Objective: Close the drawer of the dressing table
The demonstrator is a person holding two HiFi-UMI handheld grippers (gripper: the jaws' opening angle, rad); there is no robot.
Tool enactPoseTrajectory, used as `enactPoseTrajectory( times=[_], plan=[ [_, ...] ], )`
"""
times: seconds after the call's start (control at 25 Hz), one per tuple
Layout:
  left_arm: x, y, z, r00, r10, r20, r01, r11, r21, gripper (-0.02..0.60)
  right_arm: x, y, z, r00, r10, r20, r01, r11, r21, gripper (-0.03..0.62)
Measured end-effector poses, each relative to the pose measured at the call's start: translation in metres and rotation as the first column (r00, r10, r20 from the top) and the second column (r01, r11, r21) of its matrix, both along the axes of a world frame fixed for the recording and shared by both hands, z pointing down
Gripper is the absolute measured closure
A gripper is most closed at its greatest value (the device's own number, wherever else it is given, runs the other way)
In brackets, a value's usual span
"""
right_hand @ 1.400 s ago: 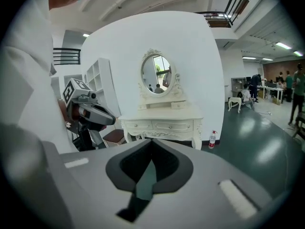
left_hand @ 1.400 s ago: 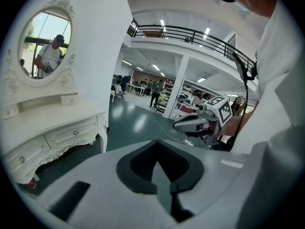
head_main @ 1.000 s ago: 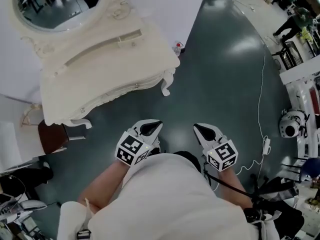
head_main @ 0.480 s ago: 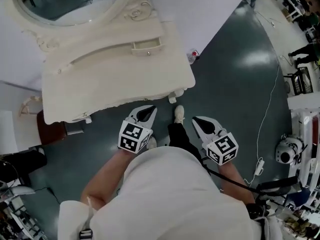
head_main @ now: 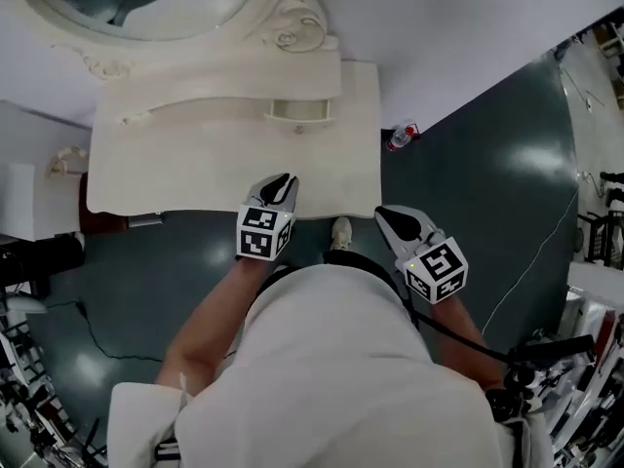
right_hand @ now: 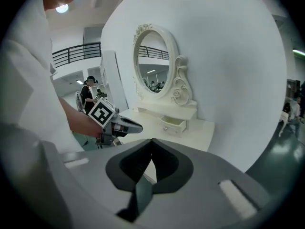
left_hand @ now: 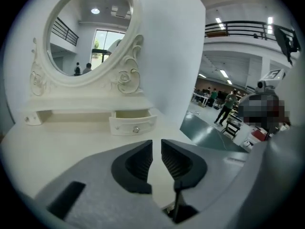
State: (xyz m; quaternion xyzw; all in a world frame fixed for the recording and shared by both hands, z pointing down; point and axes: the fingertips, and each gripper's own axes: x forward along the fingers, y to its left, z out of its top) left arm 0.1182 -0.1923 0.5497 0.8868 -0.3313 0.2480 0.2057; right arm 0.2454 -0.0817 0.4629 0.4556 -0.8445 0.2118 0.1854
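Observation:
The white dressing table point(head_main: 195, 178) with its oval mirror point(left_hand: 90, 32) stands against the white wall. Its small drawer point(head_main: 298, 112) is pulled out at the back of the top; it also shows in the left gripper view point(left_hand: 132, 123) and the right gripper view point(right_hand: 174, 124). My left gripper point(head_main: 283, 178) hovers over the table's front edge, pointing at the drawer from a distance. Its jaws point(left_hand: 157, 142) are opening, a narrow gap with nothing between them. My right gripper point(head_main: 383, 213) is off the table's front right corner, its jaws point(right_hand: 151, 141) shut and empty.
A small red-capped bottle point(head_main: 403, 136) stands on the dark floor by the table's right side. My shoe point(head_main: 340, 232) is just before the table's front edge. A cable point(head_main: 546, 252) trails on the floor at right. People stand far off in the hall point(left_hand: 225, 108).
I have walked up to the dressing table, so it now fills the top of the head view. Both grippers moved forward to its front edge. The left jaws have parted slightly.

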Motion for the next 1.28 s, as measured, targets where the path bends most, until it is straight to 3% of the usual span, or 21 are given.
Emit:
enactPoseTrajectory(
  times=[0.24, 0.36, 0.8, 1.28],
  plan=[
    [0.020, -0.054, 0.039, 0.983, -0.159, 0.089, 0.161, 0.987, -0.016, 0.514, 0.049, -0.035, 0.021, 0.994, -0.108, 0.021, 0.109, 0.993, -0.048, 0.597],
    [0.024, -0.071, 0.056, 0.971, -0.202, 0.131, 0.207, 0.978, -0.024, 0.503, 0.066, -0.045, 0.025, 0.991, -0.134, 0.018, 0.135, 0.989, -0.064, 0.597],
    [0.046, -0.130, 0.100, 0.953, -0.236, 0.188, 0.253, 0.965, -0.073, 0.453, 0.106, -0.077, 0.041, 0.996, -0.086, 0.029, 0.088, 0.991, -0.104, 0.597],
    [0.051, -0.131, 0.097, 0.948, -0.223, 0.228, 0.244, 0.968, -0.067, 0.485, 0.109, -0.079, 0.040, 0.996, -0.074, 0.042, 0.078, 0.991, -0.109, 0.597]
  ],
)
